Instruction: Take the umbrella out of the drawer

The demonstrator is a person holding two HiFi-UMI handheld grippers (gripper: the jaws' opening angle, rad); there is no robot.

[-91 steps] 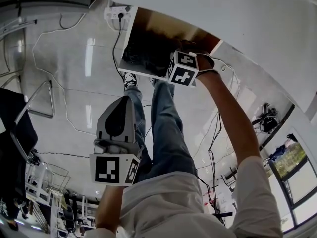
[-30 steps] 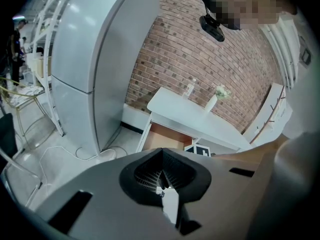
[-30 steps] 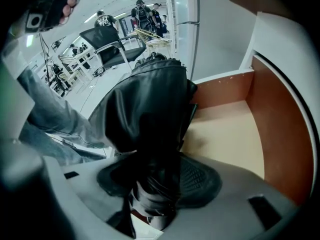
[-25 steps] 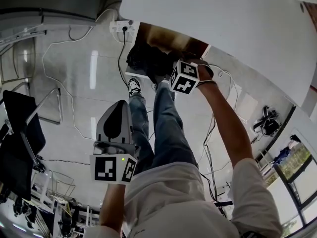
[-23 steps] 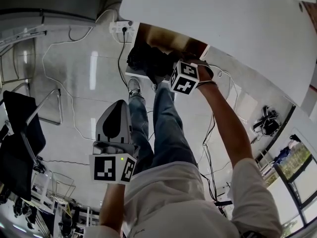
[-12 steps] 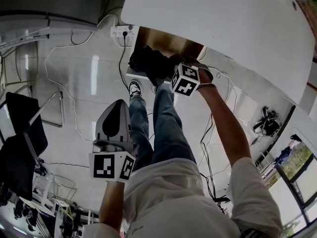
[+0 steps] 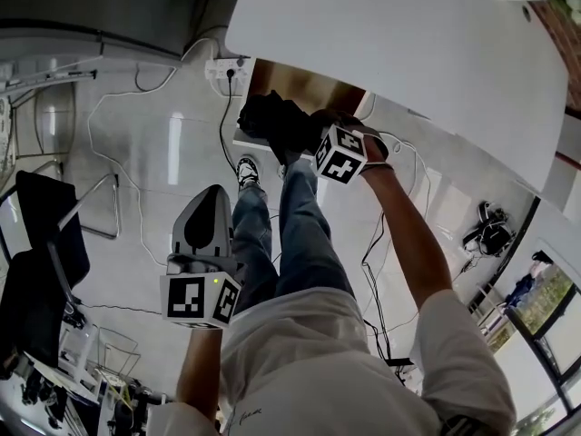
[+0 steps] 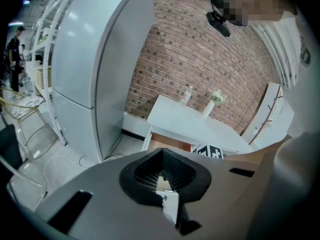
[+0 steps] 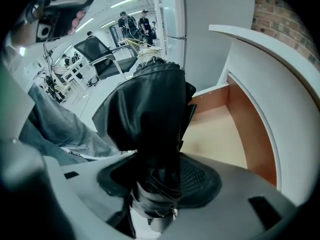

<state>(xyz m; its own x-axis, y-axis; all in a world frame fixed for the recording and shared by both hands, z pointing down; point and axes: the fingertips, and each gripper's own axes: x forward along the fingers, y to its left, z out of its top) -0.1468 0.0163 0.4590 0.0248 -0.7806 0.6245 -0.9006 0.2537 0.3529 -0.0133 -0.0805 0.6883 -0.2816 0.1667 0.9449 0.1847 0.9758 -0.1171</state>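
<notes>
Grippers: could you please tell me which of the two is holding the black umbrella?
The right gripper: its jaws clamp the folded black umbrella above the open drawer. The left gripper has nothing between its jaws.

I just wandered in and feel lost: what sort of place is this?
Probably a lab or workshop with a mock home corner: a red brick wall and tall white refrigerator, yet a black office chair and loose cables across the floor.
</notes>
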